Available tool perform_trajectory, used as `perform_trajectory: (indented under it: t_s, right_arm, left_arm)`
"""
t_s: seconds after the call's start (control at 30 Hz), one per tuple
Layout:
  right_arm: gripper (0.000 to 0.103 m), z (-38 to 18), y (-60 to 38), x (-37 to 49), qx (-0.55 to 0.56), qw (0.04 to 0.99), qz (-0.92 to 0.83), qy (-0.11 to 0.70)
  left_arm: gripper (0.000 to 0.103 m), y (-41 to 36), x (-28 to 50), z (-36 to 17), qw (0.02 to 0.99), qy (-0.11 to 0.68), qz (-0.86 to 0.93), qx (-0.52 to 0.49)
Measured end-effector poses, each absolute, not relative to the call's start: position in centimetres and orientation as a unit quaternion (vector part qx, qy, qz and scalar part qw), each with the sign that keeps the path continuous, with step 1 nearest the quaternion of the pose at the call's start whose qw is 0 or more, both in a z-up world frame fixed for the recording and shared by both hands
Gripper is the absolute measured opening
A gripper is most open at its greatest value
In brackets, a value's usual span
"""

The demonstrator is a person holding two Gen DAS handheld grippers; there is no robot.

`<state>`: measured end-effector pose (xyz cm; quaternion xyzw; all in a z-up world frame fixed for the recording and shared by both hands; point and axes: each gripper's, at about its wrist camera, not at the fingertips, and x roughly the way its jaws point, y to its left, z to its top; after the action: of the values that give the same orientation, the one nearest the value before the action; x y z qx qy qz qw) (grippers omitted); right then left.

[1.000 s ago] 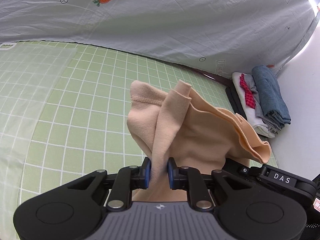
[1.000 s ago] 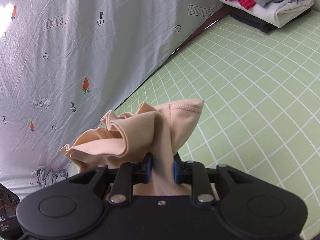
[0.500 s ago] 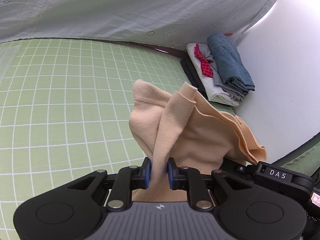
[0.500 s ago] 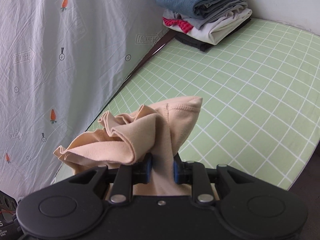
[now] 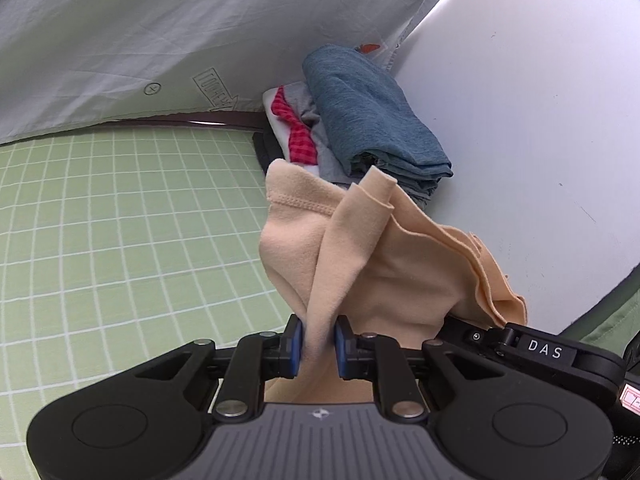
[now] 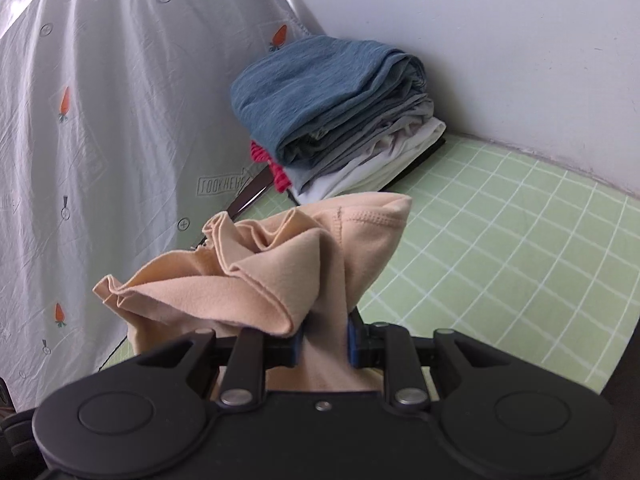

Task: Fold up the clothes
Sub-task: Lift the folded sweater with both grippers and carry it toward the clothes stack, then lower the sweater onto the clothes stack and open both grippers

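Curtain [image 5: 168,32]: a pale grey sheet printed with carrots is being seen hanging at the far left, behind the green checked mat [image 5: 120,216].
Left tongs [image 5: 318,346]: the blue pads are being pressed together on a bunched fold of the peach garment [image 5: 372,264]; only cloth is being held between them.
Peach garment: it is being carried in the air above the mat, gripped at two places (one fold per tongs), with a stitched hem standing up over each grip and loose ruffled layers sagging between.
Right tongs [image 6: 323,344]: the jaws are being kept nearly closed on another gathered fold of the same garment [image 6: 304,264], the cloth being pinched between the blue pads.
Folded stack [image 6: 340,120]: a pile of folded clothes is being seen on the mat's far corner, against the white wall [image 6: 500,40] (a blue-grey piece on top, then grey and white, with red checked cloth showing at the side and a dark layer at the bottom).
Garment and stack: the raised hems are being seen in front of the pile; whether they are touching it cannot be told.
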<state>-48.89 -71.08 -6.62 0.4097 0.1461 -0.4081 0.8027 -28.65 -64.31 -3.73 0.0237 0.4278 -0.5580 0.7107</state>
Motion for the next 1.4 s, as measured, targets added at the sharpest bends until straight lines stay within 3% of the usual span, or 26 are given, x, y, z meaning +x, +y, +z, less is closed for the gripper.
perform_trajectory:
  t_s: [0.3, 0.6, 0.8, 0.87, 0.9, 0.97, 1.2, 1.27, 1.33, 1.4]
  right_arm:
    - [0.022, -0.8, -86.0, -53.3, 0.319, 0.852, -0.397, 0.120]
    - [0.022, 5.7, -100.7, -46.6, 0.245, 0.900, -0.356, 0.058]
    - [0.035, 2.1, -112.2, -37.0, 0.229, 0.880, -0.383, 0.160]
    - [0.043, -0.2, -114.7, -34.1, 0.213, 0.871, -0.394, 0.200]
    - [0.045, -0.8, -115.1, -33.3, 0.197, 0.873, -0.395, 0.207]
    - [0.050, -1.6, -115.2, -32.5, 0.165, 0.873, -0.405, 0.213]
    - [0.053, -2.1, -114.4, -32.2, 0.118, 0.879, -0.409, 0.214]
    - [0.054, -1.6, -113.8, -32.6, 0.101, 0.882, -0.405, 0.218]
    - [0.056, -1.1, -113.1, -33.0, 0.083, 0.885, -0.401, 0.220]
    - [0.074, -0.1, -112.1, -33.8, 0.070, 0.891, -0.395, 0.215]
  left_arm:
    - [0.017, -77.4, -32.4, -0.2, 0.713, 0.413, -0.564, -0.046]
    - [0.018, -88.1, -25.3, 7.1, 0.764, 0.320, -0.550, -0.106]
    - [0.018, -96.8, -16.9, 2.8, 0.822, 0.353, -0.447, -0.027]
    - [0.035, -97.7, -14.8, 1.0, 0.820, 0.370, -0.436, -0.039]
    - [0.038, -97.6, -14.3, 0.5, 0.815, 0.373, -0.440, -0.051]
    - [0.040, -97.7, -13.7, -0.3, 0.809, 0.374, -0.450, -0.062]
    - [0.047, -98.5, -15.2, -0.2, 0.832, 0.336, -0.440, -0.029]
    - [0.072, -98.2, -15.6, 0.5, 0.845, 0.325, -0.425, -0.007]
    - [0.075, -97.1, -16.0, 1.4, 0.851, 0.311, -0.423, -0.004]
    - [0.076, -95.7, -16.5, 2.3, 0.854, 0.297, -0.427, -0.008]
